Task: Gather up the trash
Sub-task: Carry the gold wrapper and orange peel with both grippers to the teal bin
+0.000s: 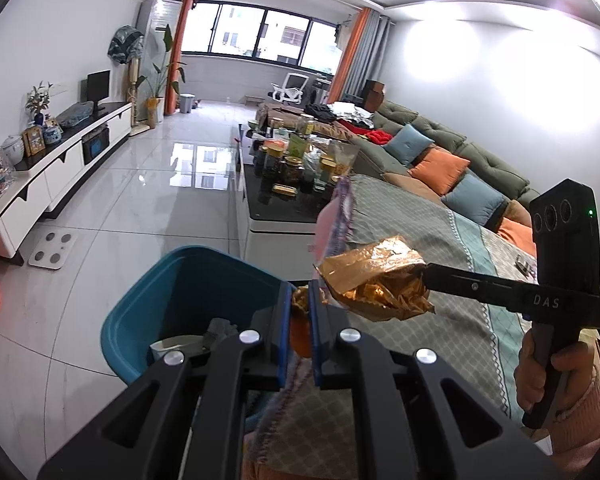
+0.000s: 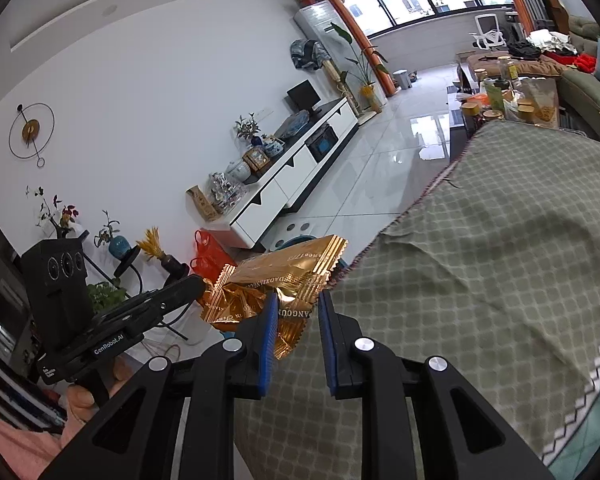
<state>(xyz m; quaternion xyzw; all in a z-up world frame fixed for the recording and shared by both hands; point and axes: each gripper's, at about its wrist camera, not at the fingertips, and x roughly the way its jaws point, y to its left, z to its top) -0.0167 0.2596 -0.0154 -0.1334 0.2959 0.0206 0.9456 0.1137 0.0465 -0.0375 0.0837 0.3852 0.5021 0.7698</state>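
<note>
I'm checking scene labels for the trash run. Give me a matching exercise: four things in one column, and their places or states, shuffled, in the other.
Things:
1. gold wrapper
2. blue bin
3. white scale
4. orange cushion

Places or states:
A. on the green sofa
B. flat on the floor by the TV cabinet
C. up in the air, pinched by the left gripper
D. open-topped, with some scraps inside

Pairs: 1-C, 2-D, 3-B, 4-A
</note>
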